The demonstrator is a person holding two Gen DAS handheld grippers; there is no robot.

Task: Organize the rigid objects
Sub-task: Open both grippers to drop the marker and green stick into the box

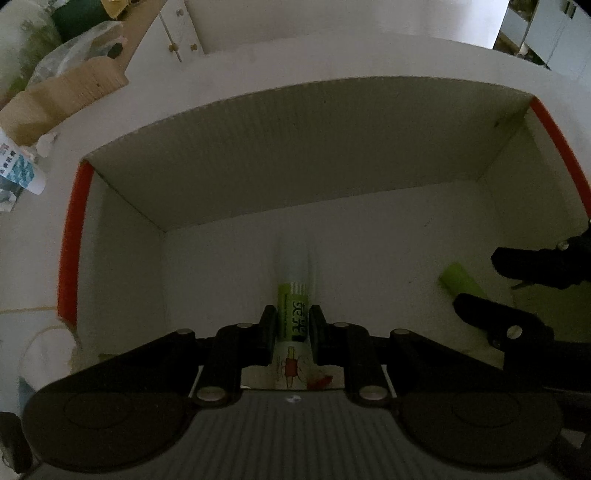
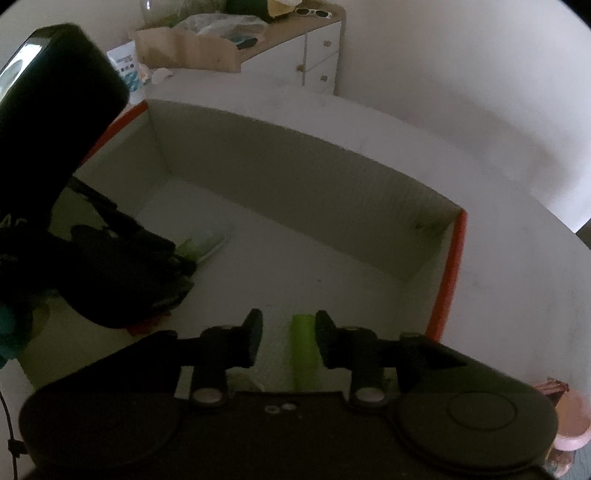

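Lying inside the white box [image 1: 295, 155], a glue stick [image 1: 293, 295] with a green label sits clamped between the narrow jaws of the left gripper [image 1: 293, 325]. Nearby to its right, a green tube [image 2: 303, 347] rests on the box floor between the wide, parted jaws of the right gripper [image 2: 289, 334], closer to one finger. The box stands on a white tabletop [image 2: 498, 258].

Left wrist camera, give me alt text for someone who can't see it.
The left gripper is shut on a glue stick with a green and white label, holding it inside a white cardboard box with orange edges. At the right, the right gripper stands open around a lime-green tube. Beyond the box, a cluttered dresser stands top left.
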